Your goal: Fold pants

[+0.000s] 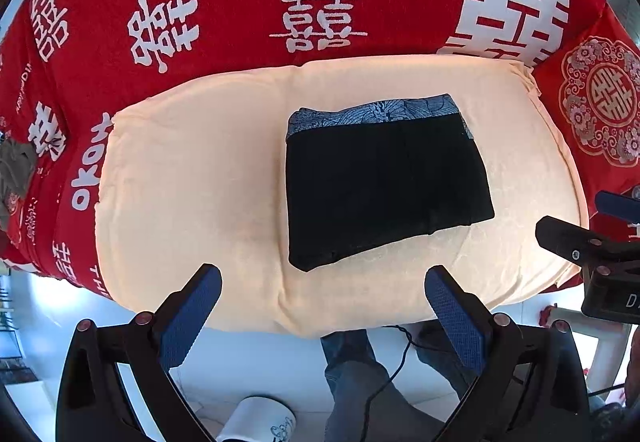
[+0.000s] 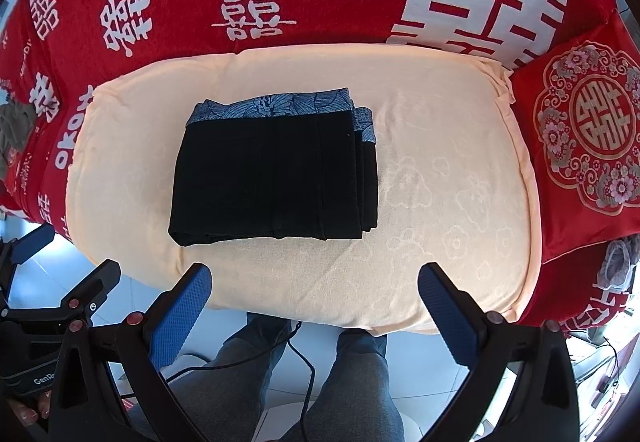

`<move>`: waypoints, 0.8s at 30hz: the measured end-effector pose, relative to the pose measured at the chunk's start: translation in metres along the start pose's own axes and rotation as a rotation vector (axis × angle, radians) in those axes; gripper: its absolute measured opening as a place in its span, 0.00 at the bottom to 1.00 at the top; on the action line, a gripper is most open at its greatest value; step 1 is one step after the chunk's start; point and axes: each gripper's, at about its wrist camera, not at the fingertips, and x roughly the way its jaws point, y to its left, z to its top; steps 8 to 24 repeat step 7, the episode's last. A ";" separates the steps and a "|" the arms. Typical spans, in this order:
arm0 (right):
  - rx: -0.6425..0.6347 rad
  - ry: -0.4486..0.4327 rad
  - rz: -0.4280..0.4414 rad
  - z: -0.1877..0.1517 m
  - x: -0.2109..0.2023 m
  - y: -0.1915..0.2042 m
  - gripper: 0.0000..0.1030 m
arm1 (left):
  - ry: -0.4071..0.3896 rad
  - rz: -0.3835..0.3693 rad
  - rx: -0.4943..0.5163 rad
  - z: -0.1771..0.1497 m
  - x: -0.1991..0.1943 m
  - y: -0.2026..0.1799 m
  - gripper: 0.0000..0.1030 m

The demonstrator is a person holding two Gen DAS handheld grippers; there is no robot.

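Black pants (image 1: pixel 384 182) with a blue patterned waistband lie folded into a compact rectangle on a cream cushion (image 1: pixel 192 178). In the right wrist view the pants (image 2: pixel 272 178) show stacked layers along their right edge, on the same cushion (image 2: pixel 440 182). My left gripper (image 1: pixel 324 278) hovers open over the cushion's near edge, just short of the pants, holding nothing. My right gripper (image 2: pixel 316 276) is open too, near the cushion's front edge, below the pants and apart from them. The right gripper's body (image 1: pixel 592 246) shows at the right edge of the left wrist view.
A red blanket with white characters (image 1: pixel 240 14) covers the sofa behind the cushion. A red embroidered pillow (image 2: pixel 588 130) lies at the right. The person's legs in grey trousers (image 2: pixel 360 382) and a black cable (image 2: pixel 304 358) are below, over a pale tiled floor.
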 end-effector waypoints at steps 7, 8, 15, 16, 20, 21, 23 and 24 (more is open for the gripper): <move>0.004 0.003 0.002 0.000 0.001 -0.001 1.00 | -0.012 -0.013 -0.001 0.000 -0.001 -0.001 0.99; 0.004 0.003 0.002 0.000 0.001 -0.001 1.00 | -0.012 -0.013 -0.001 0.000 -0.001 -0.001 0.99; 0.004 0.003 0.002 0.000 0.001 -0.001 1.00 | -0.012 -0.013 -0.001 0.000 -0.001 -0.001 0.99; 0.004 0.003 0.002 0.000 0.001 -0.001 1.00 | -0.012 -0.013 -0.001 0.000 -0.001 -0.001 0.99; 0.004 0.003 0.002 0.000 0.001 -0.001 1.00 | -0.012 -0.013 -0.001 0.000 -0.001 -0.001 0.99; 0.004 0.003 0.002 0.000 0.001 -0.001 1.00 | -0.012 -0.013 -0.001 0.000 -0.001 -0.001 0.99; 0.004 0.003 0.002 0.000 0.001 -0.001 1.00 | -0.012 -0.013 -0.001 0.000 -0.001 -0.001 0.99; 0.004 0.003 0.002 0.000 0.001 -0.001 1.00 | -0.012 -0.013 -0.001 0.000 -0.001 -0.001 0.99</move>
